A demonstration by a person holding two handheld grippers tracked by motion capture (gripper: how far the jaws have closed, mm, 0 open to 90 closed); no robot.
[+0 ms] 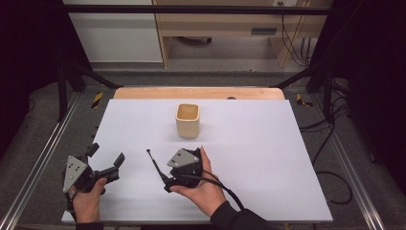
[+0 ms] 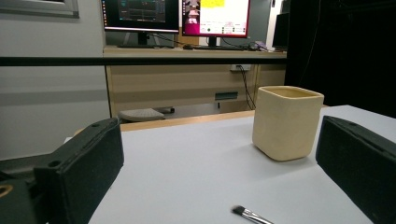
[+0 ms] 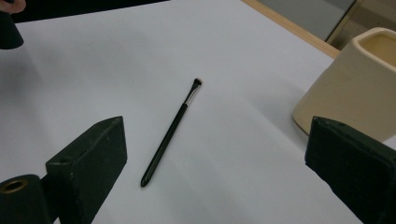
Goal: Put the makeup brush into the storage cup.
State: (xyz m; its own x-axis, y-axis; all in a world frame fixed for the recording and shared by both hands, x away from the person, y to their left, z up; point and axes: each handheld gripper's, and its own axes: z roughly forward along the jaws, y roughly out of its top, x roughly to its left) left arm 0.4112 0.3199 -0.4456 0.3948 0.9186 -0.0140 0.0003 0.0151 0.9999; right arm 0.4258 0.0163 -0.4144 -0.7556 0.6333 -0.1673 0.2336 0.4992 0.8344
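A cream square cup (image 1: 187,120) stands upright at the middle of the white table (image 1: 268,143). A thin black brush (image 1: 157,165) lies flat in front of it, bristle end pointing away from me. My right gripper (image 1: 178,168) sits just right of the brush, open, with nothing held. In the right gripper view the brush (image 3: 170,135) lies on the table ahead of the wide-apart jaws of the right gripper (image 3: 217,140), and the cup (image 3: 355,79) is at the right. My left gripper (image 1: 106,154) is open at the near left. Its own view of the left gripper (image 2: 218,140) shows the cup (image 2: 286,122) and the brush tip (image 2: 250,215).
A wooden table edge (image 1: 198,92) runs along the far side. Metal frame rails (image 1: 43,158) flank the table, and cables (image 1: 330,139) trail on the floor at the right. Beyond the table, a desk with monitors (image 2: 177,16) stands in the left gripper view.
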